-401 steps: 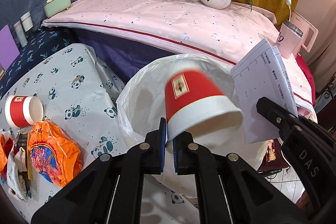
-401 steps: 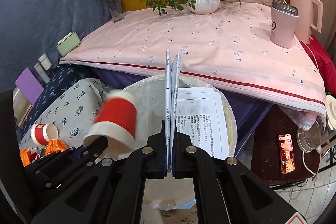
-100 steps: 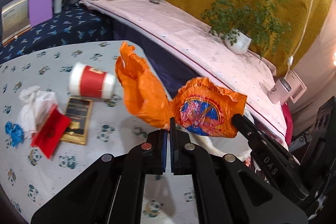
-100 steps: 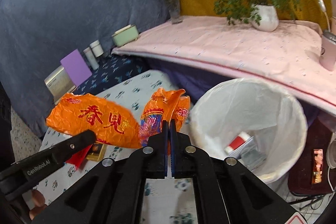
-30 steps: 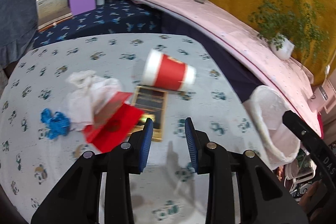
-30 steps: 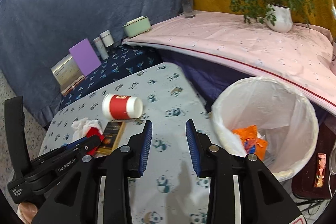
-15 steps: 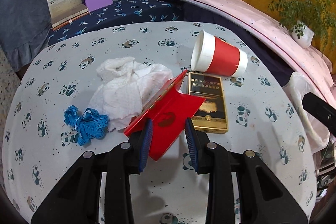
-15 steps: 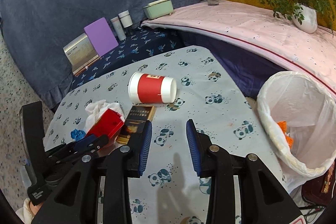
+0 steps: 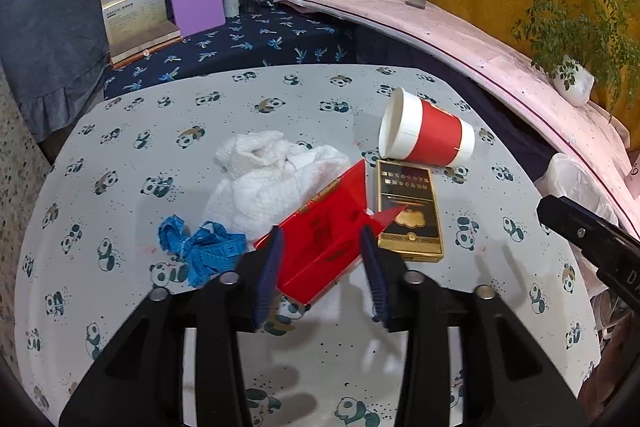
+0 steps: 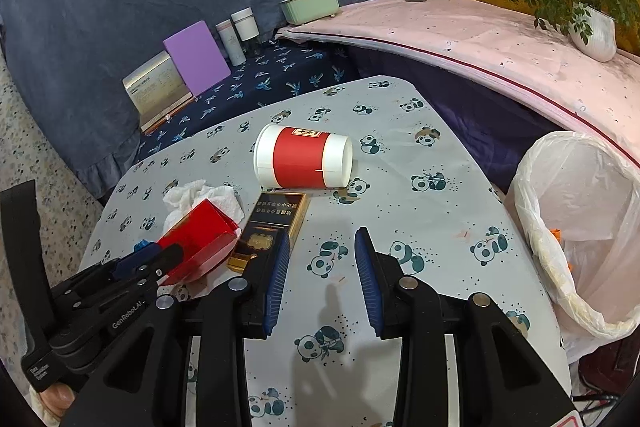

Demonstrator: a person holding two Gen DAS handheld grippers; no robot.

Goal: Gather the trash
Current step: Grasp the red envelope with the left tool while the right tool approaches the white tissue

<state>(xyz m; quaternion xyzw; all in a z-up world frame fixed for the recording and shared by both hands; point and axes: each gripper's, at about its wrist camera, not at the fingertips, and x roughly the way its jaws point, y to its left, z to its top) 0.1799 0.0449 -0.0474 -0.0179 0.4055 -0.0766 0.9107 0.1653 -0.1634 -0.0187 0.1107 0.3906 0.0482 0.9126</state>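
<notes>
— Red paper packet [image 9: 320,247] sits folded on the panda-print tablecloth [image 9: 280,99], between the jaws of the left gripper [image 9: 324,267], which are spreading wider; the pads do not press on it.

— And the right gripper [image 10: 322,275]?

— Parted over bare cloth, gripping nothing, with a black-and-gold cigarette box [image 10: 272,227] just beside its left finger.

— Other litter?

— White crumpled tissue [image 9: 272,179] behind the packet, a blue measuring tape [image 9: 200,247] to its left, a red-and-white paper cup [image 10: 302,161] on its side. A white-lined trash bin [image 10: 580,227] stands off the table's right edge.
</notes>
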